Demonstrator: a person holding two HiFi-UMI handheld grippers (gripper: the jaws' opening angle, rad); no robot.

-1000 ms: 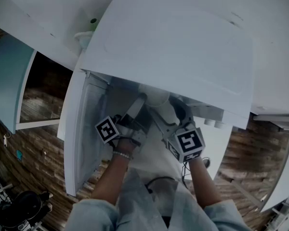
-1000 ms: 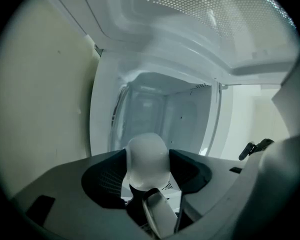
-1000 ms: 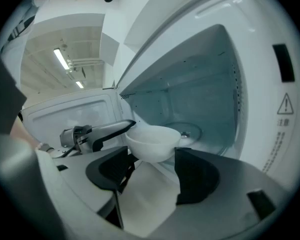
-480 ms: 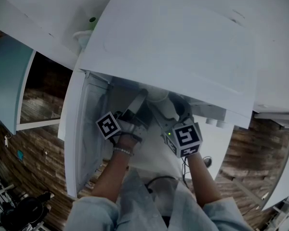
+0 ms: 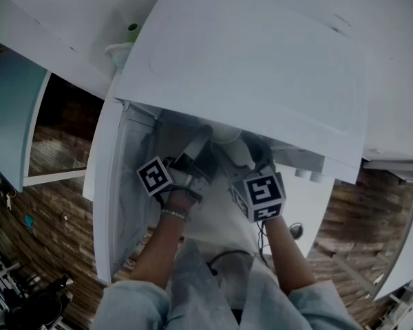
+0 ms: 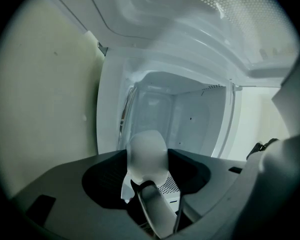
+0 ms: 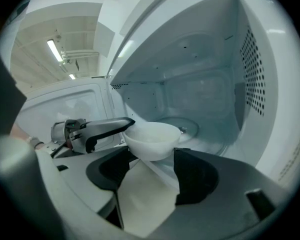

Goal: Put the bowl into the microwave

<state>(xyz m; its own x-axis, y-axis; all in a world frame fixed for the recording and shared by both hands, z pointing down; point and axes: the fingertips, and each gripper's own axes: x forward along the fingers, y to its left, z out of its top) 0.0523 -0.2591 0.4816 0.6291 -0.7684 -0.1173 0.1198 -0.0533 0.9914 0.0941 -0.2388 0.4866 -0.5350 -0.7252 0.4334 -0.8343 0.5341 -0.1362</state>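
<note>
White and plain, the bowl (image 7: 152, 139) sits right at the tips of the right claw (image 7: 153, 158). That claw's two black-padded jaws are clamped on the bowl's lower wall from either side, holding it at the mouth of the microwave (image 7: 205, 79). Straight ahead of the claw, just past the bowl, lies the glass turntable (image 7: 192, 126), and the bowl is short of it. To the claw's right stands the perforated cavity wall (image 7: 252, 69), and to its left the open door (image 7: 72, 101).

The left claw (image 6: 150, 178) comes at the bowl from the right claw's left side, rolled over so that one finger lies above the other. Its jaws stand wide apart and have just been closing a little, with the bowl (image 6: 147, 153) in the gap ahead of them. Its upper finger (image 7: 107, 126) reaches across to the bowl's left rim. Whether the dark tip touches the rim cannot be told. In the left gripper view the right claw's silver finger (image 6: 157, 211) meets the bowl from below.

In the head view both claws reach under the front edge of the microwave's white top (image 5: 261, 67). Their marker cubes (image 5: 155, 179) (image 5: 263, 195) face the person. The bowl (image 5: 227, 135) just shows ahead of the claws, between the two.
</note>
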